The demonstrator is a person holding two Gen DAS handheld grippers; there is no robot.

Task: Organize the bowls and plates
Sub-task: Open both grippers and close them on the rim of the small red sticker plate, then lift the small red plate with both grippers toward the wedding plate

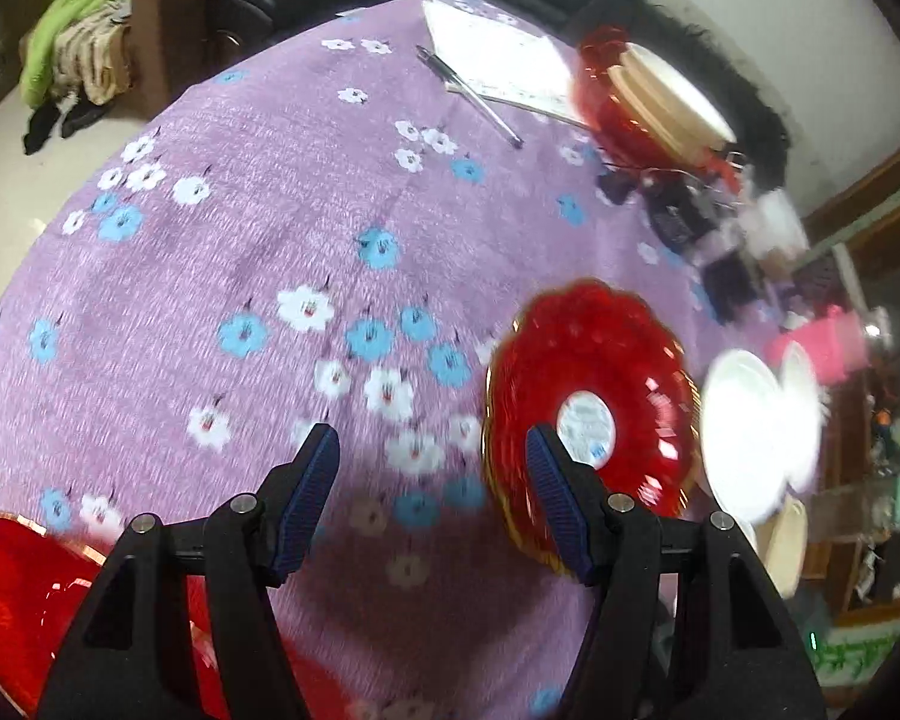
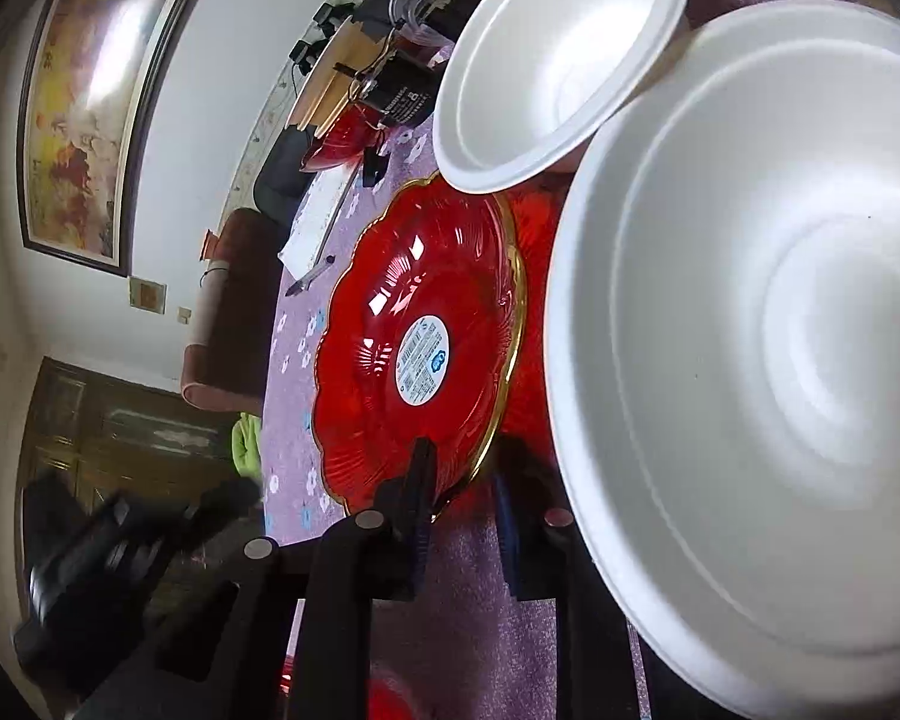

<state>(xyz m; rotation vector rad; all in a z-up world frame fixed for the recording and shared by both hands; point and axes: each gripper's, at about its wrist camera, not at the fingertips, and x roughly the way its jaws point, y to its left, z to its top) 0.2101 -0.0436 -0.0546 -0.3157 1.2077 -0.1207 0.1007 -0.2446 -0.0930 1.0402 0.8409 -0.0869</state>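
we're picking up the red plate (image 2: 414, 336): our right gripper (image 2: 462, 516) has its jaws clamped on its near rim, beside the white bowls (image 2: 750, 360). left gripper (image 1: 432, 504) hangs apart, empty, over the tablecloth (image 1: 240, 210). next comes a level lift onto a stack.

The left wrist camera looks steeply down from above the near edge of the table (image 1: 222, 228), past its gripper (image 1: 432, 474), taking in most of the flowered cloth to the far edge. The right wrist camera, rolled sideways, sits low and very close against a white bowl (image 2: 780, 360). Both views share the red gold-rimmed plate (image 1: 588, 414) (image 2: 420, 348), the pen (image 1: 468, 96) (image 2: 312, 276) and paper.
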